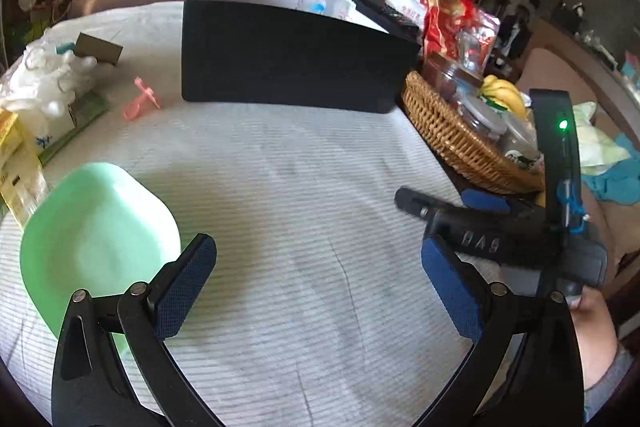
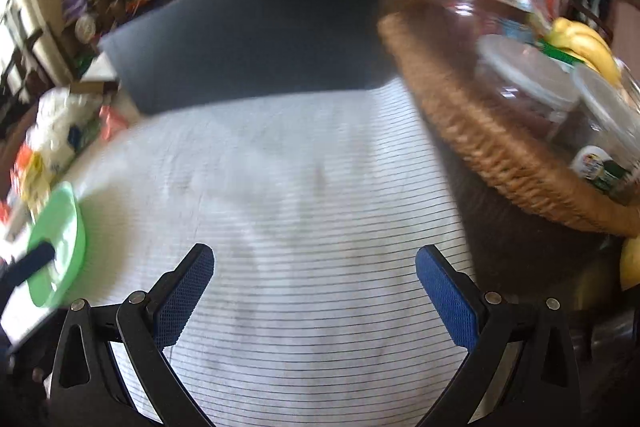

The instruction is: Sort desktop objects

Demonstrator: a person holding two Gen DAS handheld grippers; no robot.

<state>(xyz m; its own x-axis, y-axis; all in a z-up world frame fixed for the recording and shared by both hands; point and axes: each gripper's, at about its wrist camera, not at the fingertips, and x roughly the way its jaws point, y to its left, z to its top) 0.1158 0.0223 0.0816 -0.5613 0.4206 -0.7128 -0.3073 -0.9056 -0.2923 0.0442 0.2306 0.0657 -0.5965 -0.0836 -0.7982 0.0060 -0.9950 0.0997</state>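
On the white striped cloth [image 1: 300, 187] stands a black storage box [image 1: 292, 63], open-topped, with pale items inside at its far end. A light green square plate [image 1: 100, 239] lies at the near left, and a small pink plastic piece [image 1: 142, 99] lies left of the box. My left gripper [image 1: 318, 267] is open over bare cloth, its left finger overlapping the plate's edge in the image. My right gripper [image 2: 316, 267] is open and holds nothing; it also shows as the right gripper [image 1: 440, 199] near the cloth's right edge. The box [image 2: 248, 39] and plate [image 2: 60, 239] appear blurred.
A wicker basket [image 1: 460, 143] with jars, bananas [image 1: 506, 95] and red snack bags [image 1: 452, 19] stands right of the box. White plastic wrap [image 1: 44, 79], a brown card [image 1: 98, 47] and yellow packets [image 1: 16, 163] crowd the left edge. A sofa runs behind.
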